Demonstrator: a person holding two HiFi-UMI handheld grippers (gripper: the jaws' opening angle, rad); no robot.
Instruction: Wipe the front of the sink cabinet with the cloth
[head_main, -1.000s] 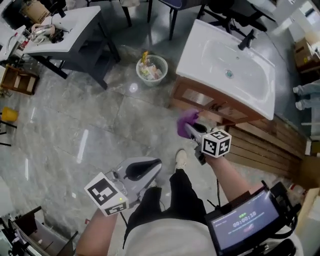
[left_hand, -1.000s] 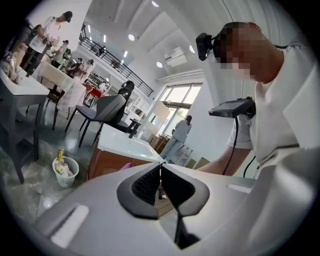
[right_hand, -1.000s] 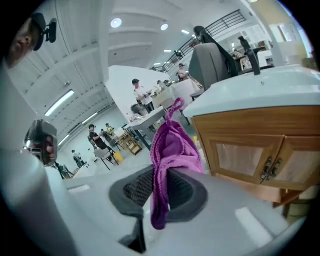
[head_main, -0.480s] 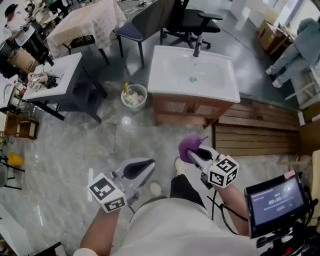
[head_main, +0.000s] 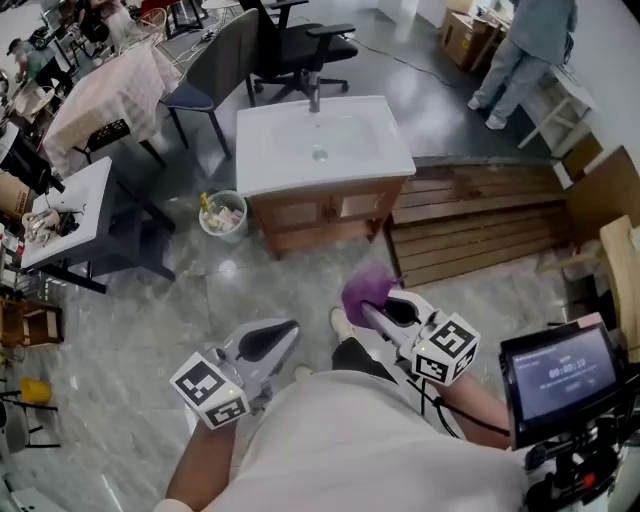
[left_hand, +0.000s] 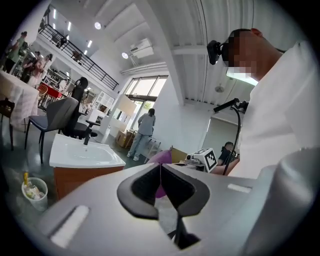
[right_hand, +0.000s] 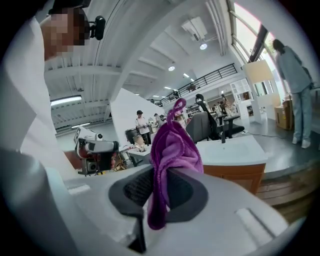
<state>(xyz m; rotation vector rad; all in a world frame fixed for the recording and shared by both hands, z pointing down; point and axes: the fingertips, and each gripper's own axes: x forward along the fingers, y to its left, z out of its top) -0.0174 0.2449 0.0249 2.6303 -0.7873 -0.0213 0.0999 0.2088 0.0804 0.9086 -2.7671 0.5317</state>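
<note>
Well short of the sink cabinet (head_main: 318, 215): my right gripper (head_main: 378, 308), jaws clamped on the purple cloth (head_main: 362, 290), which is bunched upward. Beside it: my left gripper (head_main: 270, 338), jaws pressed together, holding nothing.

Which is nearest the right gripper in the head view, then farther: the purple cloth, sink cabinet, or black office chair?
1. Purple cloth: held in the right gripper's jaws.
2. Sink cabinet: ahead, across the floor.
3. Black office chair: beyond that cabinet.
</note>
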